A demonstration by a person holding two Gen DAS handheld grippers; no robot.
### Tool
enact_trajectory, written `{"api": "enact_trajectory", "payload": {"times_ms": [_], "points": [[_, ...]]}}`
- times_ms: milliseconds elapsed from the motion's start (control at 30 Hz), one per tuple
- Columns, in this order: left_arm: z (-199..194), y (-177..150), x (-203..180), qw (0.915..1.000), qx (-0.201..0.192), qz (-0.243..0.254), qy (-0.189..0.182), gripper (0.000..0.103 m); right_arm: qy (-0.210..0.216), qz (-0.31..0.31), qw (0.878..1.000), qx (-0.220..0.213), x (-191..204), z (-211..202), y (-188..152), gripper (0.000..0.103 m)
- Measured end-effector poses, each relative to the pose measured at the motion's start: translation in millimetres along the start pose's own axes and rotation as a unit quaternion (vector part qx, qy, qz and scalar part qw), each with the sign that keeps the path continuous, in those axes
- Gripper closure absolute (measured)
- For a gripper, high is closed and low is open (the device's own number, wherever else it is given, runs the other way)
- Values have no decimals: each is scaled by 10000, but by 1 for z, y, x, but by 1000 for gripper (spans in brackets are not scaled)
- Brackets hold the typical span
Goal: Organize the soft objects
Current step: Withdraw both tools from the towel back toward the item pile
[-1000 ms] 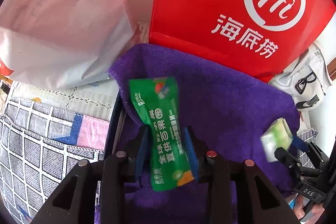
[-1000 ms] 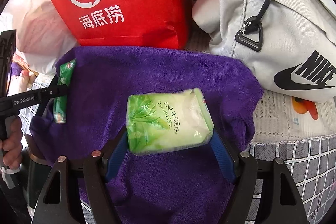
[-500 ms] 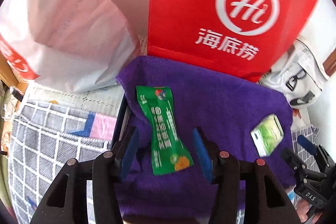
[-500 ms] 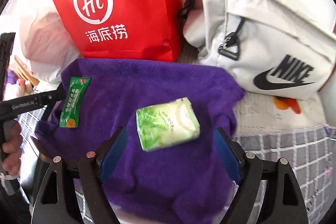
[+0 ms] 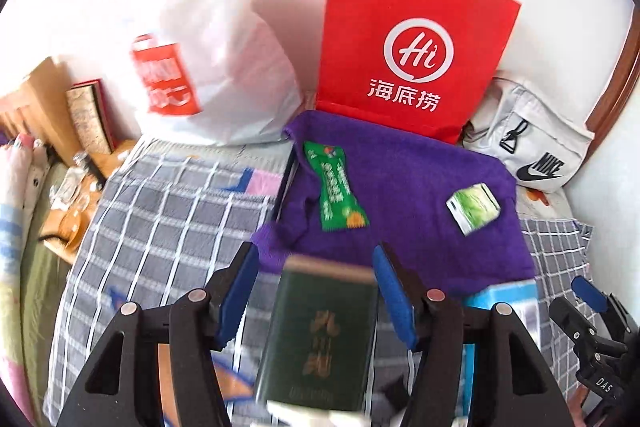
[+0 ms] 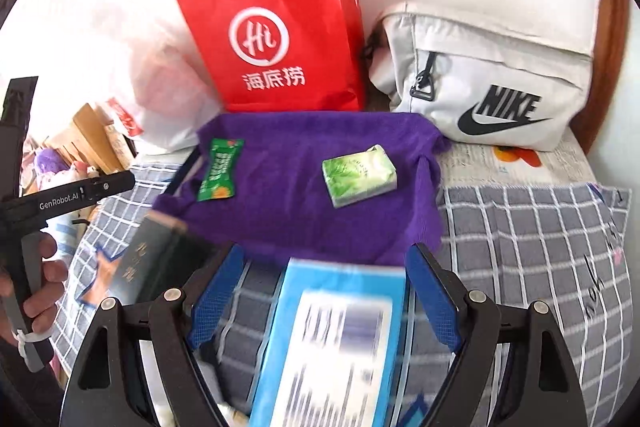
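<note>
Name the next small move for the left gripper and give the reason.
Probably lower the left gripper onto the dark green pack: its jaws, just opening, stand empty astride it, and the green sachet already lies on the purple towel.

Both views ride on hand-held tools and look forward and steeply down over a bed with a checked cover [image 5: 160, 227].

The left wrist view sits high and back from the purple towel [image 5: 400, 187], which lies at its 1 o'clock. Its own fingers [image 5: 236, 291] frame the bottom edge, and the right tool [image 5: 592, 311] shows at 4 o'clock.

The right wrist view looks from the other side, slightly nearer, with the towel [image 6: 304, 203] at 12 o'clock and the left tool [image 6: 92, 187] at 9 o'clock.

Both share the towel, the red paper bag [image 5: 408, 39] behind it and the white sling bag [image 6: 492, 87].
</note>
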State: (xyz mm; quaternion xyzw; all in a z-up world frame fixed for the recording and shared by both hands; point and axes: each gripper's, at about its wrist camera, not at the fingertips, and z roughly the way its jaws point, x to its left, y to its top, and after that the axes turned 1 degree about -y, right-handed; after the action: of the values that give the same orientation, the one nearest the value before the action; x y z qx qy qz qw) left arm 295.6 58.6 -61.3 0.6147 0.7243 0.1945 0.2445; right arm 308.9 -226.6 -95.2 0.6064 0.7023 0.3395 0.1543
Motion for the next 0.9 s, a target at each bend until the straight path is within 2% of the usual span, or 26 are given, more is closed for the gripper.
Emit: {"api": "enact_trajectory", "payload": {"times_ms": [100, 200, 300, 400, 600, 700, 900], "points": [[-17, -20, 11, 9998, -37, -97, -195, 45, 67, 55, 9999, -85, 3, -21, -18, 19], [-33, -43, 14, 9997, -227, 31, 56, 45, -62, 86, 9999, -48, 7, -36, -34, 20], [-44, -63, 16, 9995, -166, 132, 239, 45, -198, 133, 9995, -197, 8, -51, -53, 19], [-52, -82, 26, 9998, -98, 58, 174, 45, 26, 358, 9993, -79, 7, -57, -71, 20], [-67, -112, 37, 9998, -77, 76, 172, 45, 32, 486, 9988, 15, 13, -66, -102, 20], [-76, -125, 42, 9997, -151, 36, 191, 45, 40, 485, 9988, -106, 16, -78, -117, 20], [-83, -148, 49, 9998, -159, -142, -55, 45, -122, 200, 9992, -324, 27, -103, -139, 20]]}}
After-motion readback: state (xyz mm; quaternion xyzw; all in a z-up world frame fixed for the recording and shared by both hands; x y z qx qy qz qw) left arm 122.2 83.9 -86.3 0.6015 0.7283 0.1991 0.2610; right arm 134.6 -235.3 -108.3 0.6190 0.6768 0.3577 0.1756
